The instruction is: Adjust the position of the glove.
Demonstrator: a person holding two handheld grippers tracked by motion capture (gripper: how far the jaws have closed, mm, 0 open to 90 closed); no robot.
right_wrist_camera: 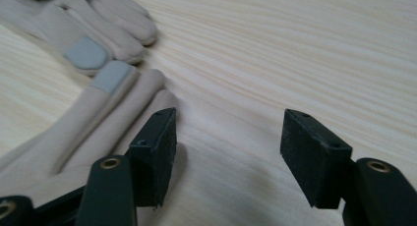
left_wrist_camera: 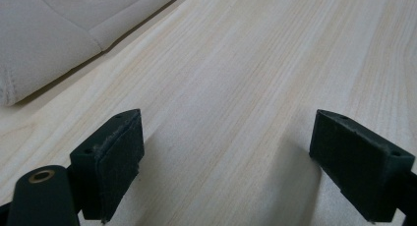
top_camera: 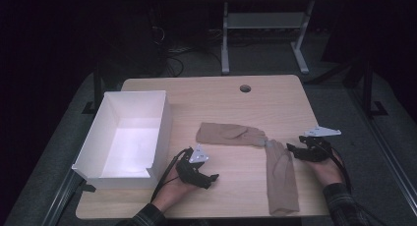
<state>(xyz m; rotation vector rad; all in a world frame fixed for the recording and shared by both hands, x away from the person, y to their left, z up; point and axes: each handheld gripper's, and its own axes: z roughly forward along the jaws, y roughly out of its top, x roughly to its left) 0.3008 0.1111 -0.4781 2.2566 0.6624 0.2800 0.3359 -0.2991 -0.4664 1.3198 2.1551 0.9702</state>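
Judging progress from the layout: work barely begun. Two beige fabric gloves lying flat on the light wooden tabletop (top_camera: 231, 100), none in the open white cardboard box (top_camera: 162, 119) at the left, whose interior looks bare. First beige fabric glove (top_camera: 228, 134) lying crosswise near the middle, fingers toward the right. Second beige fabric glove (top_camera: 282, 179) lying lengthwise toward the near edge, fingertips up against those of the first; grey patches visible on the fingertips in the right gripper view, touching or just apart cannot be settled.

Left gripper (top_camera: 209, 179) resting low on the tabletop just right of the box's near corner, jaws wide apart over bare wood, nothing between them; edge of the first glove (left_wrist_camera: 49, 34) ahead and to one side in the left gripper view, well short of the pads.

Right gripper (top_camera: 296, 152) just beside the second glove (right_wrist_camera: 93, 123), jaws likewise apart and unloaded, one pad (right_wrist_camera: 157, 147) close against the glove's outer finger.

Remaining, by appearance: seizing each glove, then likely transfer to the box. No glove yet lifted, gathered or folded.
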